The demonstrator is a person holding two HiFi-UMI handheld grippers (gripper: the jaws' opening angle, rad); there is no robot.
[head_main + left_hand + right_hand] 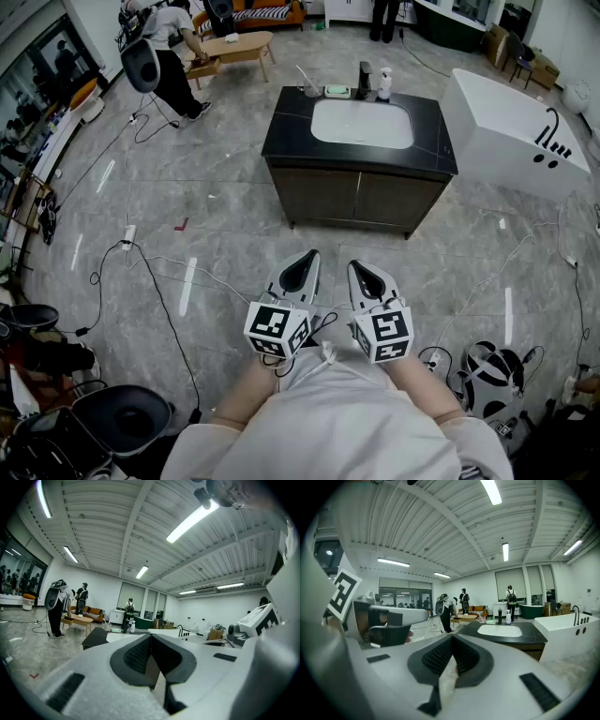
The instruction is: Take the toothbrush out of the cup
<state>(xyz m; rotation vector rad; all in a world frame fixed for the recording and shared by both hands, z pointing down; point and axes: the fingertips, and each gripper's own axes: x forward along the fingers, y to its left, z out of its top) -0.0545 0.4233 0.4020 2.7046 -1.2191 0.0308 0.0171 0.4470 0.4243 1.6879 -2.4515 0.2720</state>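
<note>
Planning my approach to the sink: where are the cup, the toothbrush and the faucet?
cup (312, 91), head view, its side wall.
toothbrush (303, 75), head view, handle above the cup.
faucet (364, 79), head view, dark upright body.

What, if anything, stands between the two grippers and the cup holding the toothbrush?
Only the vanity itself. The floor straight ahead of the left gripper and right gripper is bare, but the cup with the toothbrush stands at the counter's far left edge, so the reach must pass over the counter beside the basin.

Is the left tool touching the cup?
Apart. The head view shows the left tool far from the cup on the counter, bare floor between.
</note>
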